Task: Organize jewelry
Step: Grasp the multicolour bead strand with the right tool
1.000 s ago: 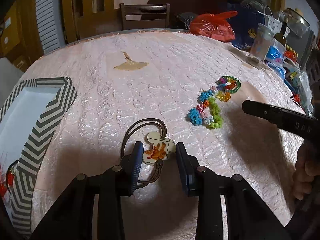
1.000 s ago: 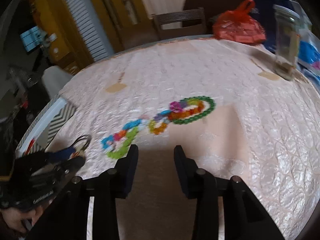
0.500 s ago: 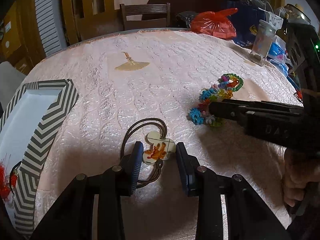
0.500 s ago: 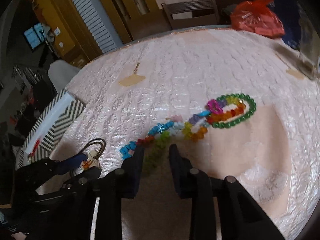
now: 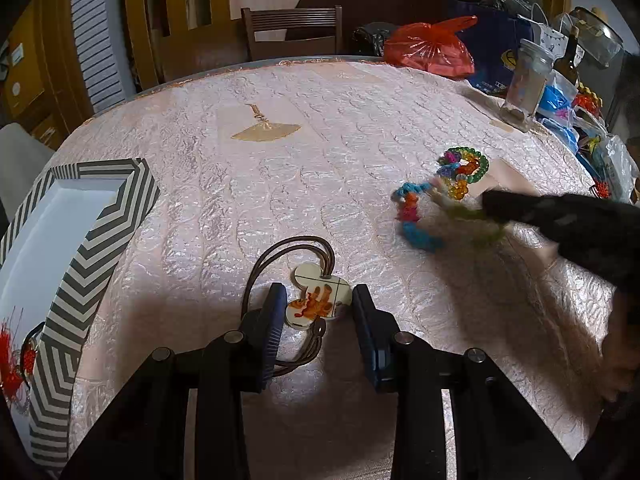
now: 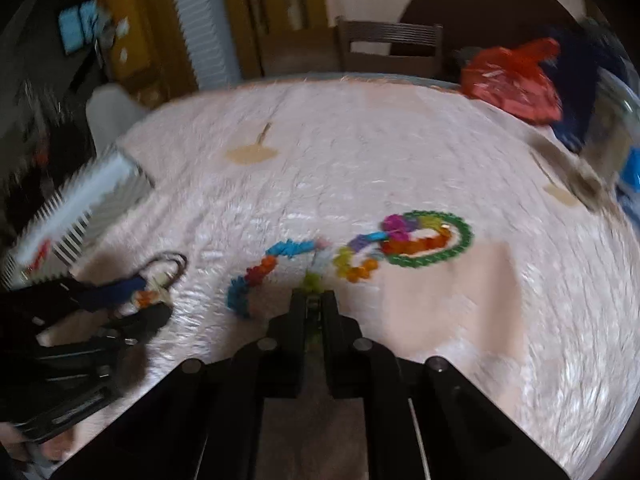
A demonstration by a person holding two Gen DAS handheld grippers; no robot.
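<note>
My left gripper [image 5: 318, 304] is open, its jaws on either side of a cream pendant [image 5: 318, 300] with an orange figure on a brown cord [image 5: 280, 256], lying on the pink tablecloth. My right gripper [image 6: 313, 300] is shut on the green part of a colourful bead necklace [image 6: 360, 252]; the view is blurred. The necklace also shows in the left wrist view [image 5: 436, 200], with the right gripper [image 5: 486, 204] at its green end. The left gripper shows in the right wrist view [image 6: 152, 300].
A box with a black-and-white zigzag rim [image 5: 80, 264] stands at the left, with red tasselled jewelry [image 5: 12, 364] inside. A gold fan-shaped pendant [image 5: 266, 130] lies at the back. A red bag [image 5: 428, 50], a jar [image 5: 524, 84] and clutter line the right edge.
My right gripper moved onto the bead necklace and closed on its green part, pulling the strand out of its earlier shape. My left gripper has stayed around the pendant.
</note>
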